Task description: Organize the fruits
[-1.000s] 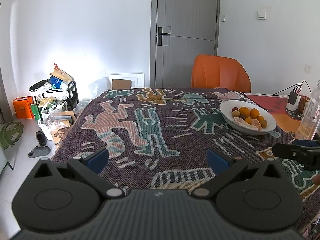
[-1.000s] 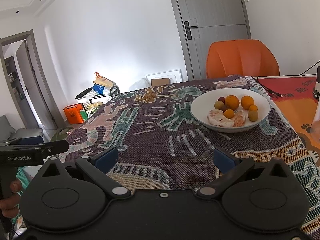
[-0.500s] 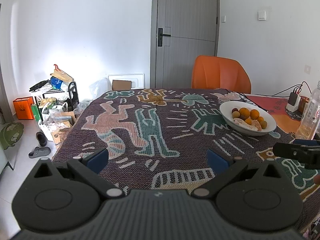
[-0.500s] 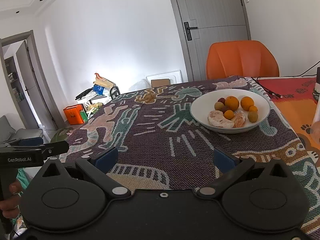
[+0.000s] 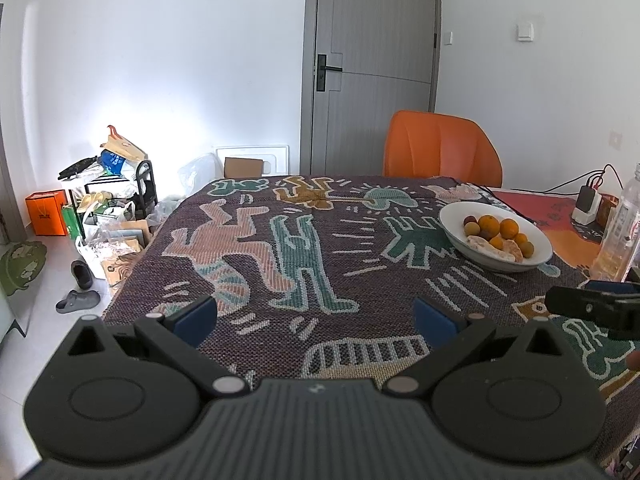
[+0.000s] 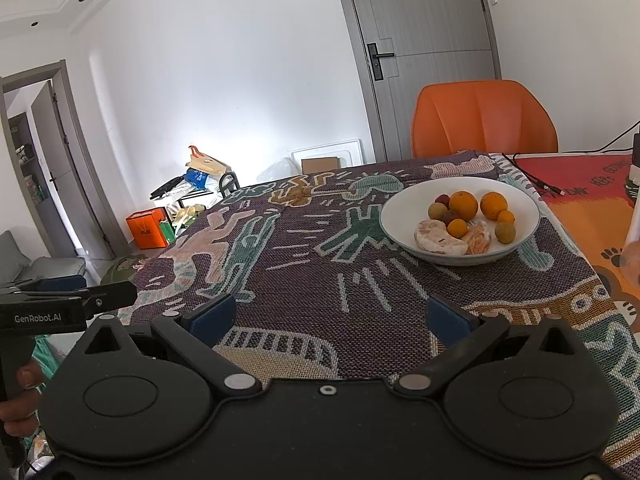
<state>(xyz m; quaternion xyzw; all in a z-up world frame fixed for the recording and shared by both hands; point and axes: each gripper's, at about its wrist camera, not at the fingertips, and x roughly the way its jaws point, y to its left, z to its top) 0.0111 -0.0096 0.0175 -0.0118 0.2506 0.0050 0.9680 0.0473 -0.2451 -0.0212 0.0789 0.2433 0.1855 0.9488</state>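
Right wrist view shows little change over the last second: the white bowl (image 6: pixel 459 220) has slid a touch lower and nearer in frame, so the right gripper (image 6: pixel 328 314) has eased toward it, while the fruits (image 6: pixel 466 218) inside lie just as they did. The left gripper (image 5: pixel 314 314) has barely shifted. Both sets of jaws stand wide apart and carry nothing. All the fruit in view sits gathered in the bowl on the table (image 6: pixel 304 280), ahead of the right jaws and a little to their right, well apart from the pads; from the left jaws it lies far ahead and off to the right. That fits either fruit awaiting sorting or fruit already gathered.
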